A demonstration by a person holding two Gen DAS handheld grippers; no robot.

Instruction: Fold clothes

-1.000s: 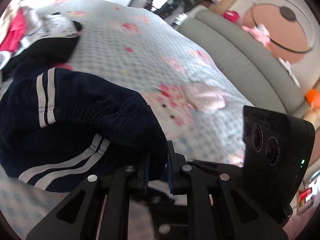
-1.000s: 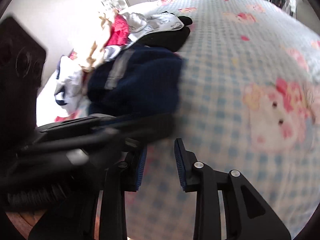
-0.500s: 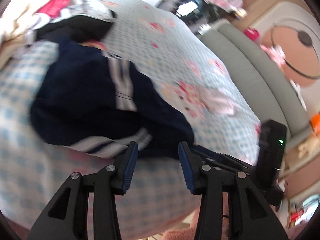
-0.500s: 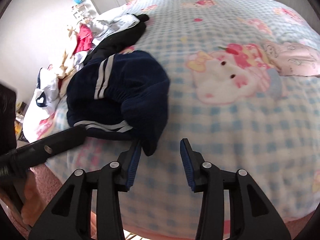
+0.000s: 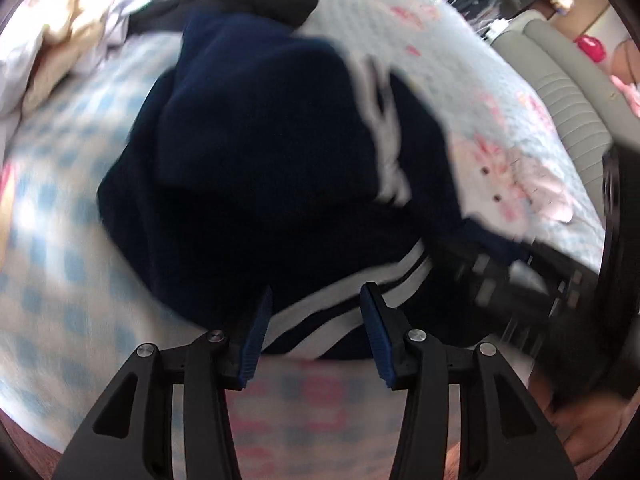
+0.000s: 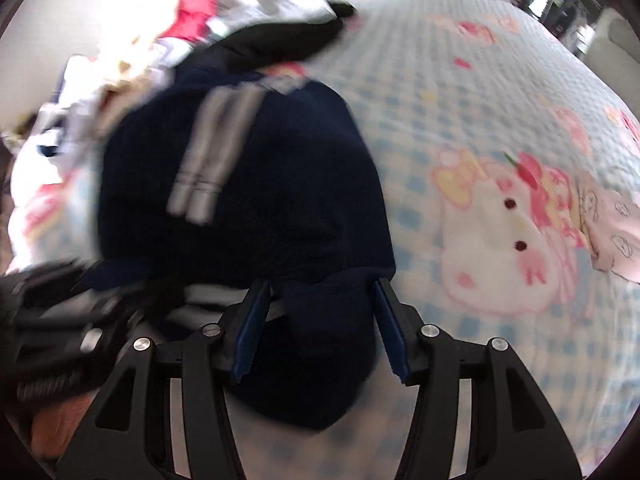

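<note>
A navy garment with white stripes point(image 5: 256, 152) lies crumpled on the blue-checked bedspread point(image 5: 60, 248). My left gripper point(image 5: 316, 320) hangs over its near edge, jaws opening. The striped hem point(image 5: 340, 300) shows between the blue pads, which do not press on it. In the right wrist view the same garment point(image 6: 280, 200) fills the middle. My right gripper point(image 6: 322, 320) is low over its near corner, jaws opening, with a lump of navy cloth between the pads but not pinched. Each gripper shows blurred in the other's view: the right gripper point(image 5: 500, 280) and the left gripper point(image 6: 80, 320).
A pile of mixed clothes point(image 6: 168, 40) with a black garment point(image 6: 280, 40) lies behind the navy one. A small pink garment point(image 6: 612, 232) rests on the bedspread at the right. A grey padded edge point(image 5: 568, 92) runs along the bed's far side.
My left gripper has let go of the navy garment, which dropped onto the bed. Both grippers have spread their jaws and sunk closer over the garment's near edge.
</note>
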